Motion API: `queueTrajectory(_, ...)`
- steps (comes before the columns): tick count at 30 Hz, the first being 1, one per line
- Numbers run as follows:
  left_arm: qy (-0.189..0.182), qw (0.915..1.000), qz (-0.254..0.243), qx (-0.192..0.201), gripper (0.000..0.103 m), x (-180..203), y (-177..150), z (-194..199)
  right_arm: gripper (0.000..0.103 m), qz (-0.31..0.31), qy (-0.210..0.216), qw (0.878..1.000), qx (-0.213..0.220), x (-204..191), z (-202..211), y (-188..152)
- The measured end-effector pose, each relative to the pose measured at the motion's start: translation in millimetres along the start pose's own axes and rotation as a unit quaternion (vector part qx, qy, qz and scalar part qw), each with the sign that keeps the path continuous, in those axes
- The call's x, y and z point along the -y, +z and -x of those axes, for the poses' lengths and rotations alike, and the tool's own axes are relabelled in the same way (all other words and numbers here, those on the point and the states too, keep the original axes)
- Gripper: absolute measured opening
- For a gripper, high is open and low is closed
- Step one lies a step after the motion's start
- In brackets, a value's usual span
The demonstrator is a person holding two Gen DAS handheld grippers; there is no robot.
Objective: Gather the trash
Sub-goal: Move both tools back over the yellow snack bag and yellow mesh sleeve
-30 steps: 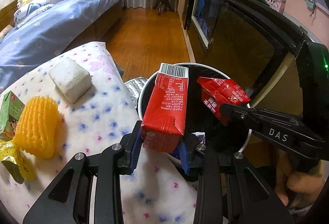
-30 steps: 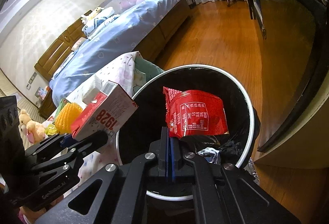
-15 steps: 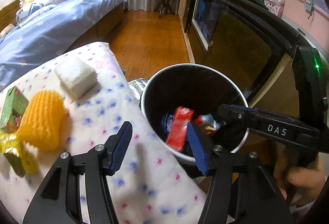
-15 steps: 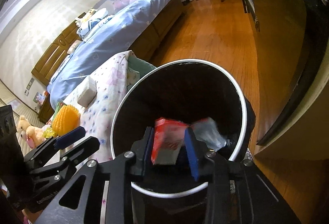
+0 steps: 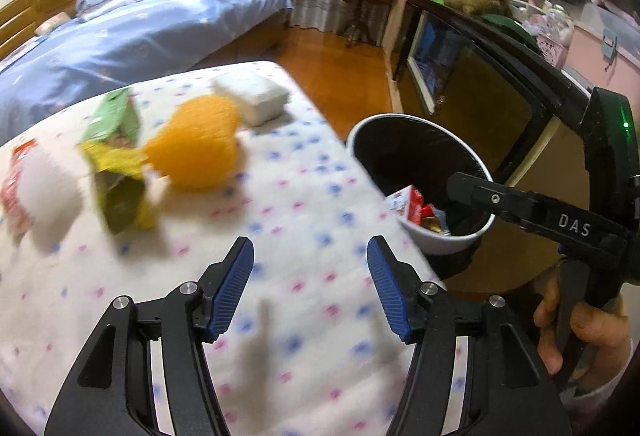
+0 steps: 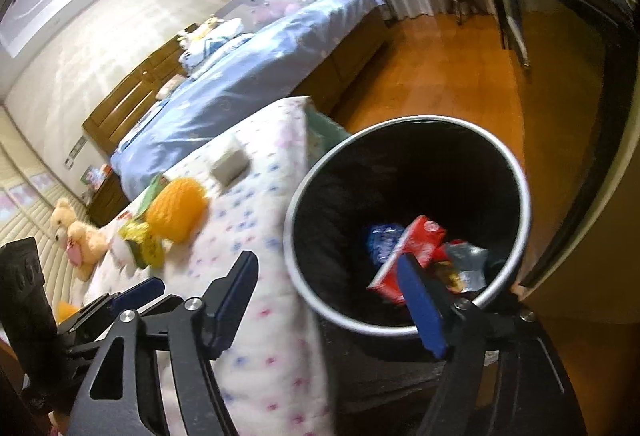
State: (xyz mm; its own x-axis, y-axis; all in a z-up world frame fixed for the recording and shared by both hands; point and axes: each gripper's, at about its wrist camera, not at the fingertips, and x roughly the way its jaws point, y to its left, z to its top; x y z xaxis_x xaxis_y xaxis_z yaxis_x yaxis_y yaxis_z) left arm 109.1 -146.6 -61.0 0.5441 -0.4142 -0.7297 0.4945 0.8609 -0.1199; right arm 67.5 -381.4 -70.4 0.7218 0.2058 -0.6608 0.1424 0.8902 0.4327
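Both the left gripper [image 5: 310,280] and the right gripper [image 6: 328,300] have just been opening, nothing between their jaws. The red carton [image 6: 404,256] lies inside the bin [image 6: 520,195]; orange netting [image 5: 192,147] rests on the bed.

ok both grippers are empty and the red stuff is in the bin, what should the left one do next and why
Probably move the left gripper forward over the flowered cover to the orange foam net, the nearest clear piece of trash left there. Its jaws have just been opening, nothing sits between them, and the bin beside the cover already holds the red carton.
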Motion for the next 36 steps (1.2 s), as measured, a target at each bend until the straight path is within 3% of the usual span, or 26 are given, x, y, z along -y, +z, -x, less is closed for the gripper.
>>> queueTrajectory(9,0.044,0.9979,0.047,0.009,0.061,-54.0,-23.8,24.5,0.076,0.048,0.027,0.998,-0.011,-52.5,-13.2,-14.8)
queueTrajectory(19,0.074,0.9925,0.096,0.013,0.061,-101.5,-37.8,36.8,0.076,0.068,0.038,0.997,-0.027,-83.4,-32.1,-22.7)
queueTrajectory(31,0.075,0.9919,0.101,0.013,0.061,-117.4,-20.2,26.1,0.074,0.094,0.047,0.994,-0.029,-108.9,-54.0,-12.8)
queueTrajectory(36,0.077,0.9921,0.099,0.008,0.061,-121.8,-7.1,12.4,0.062,0.102,0.054,0.993,-0.037,-117.7,-70.9,-5.0)
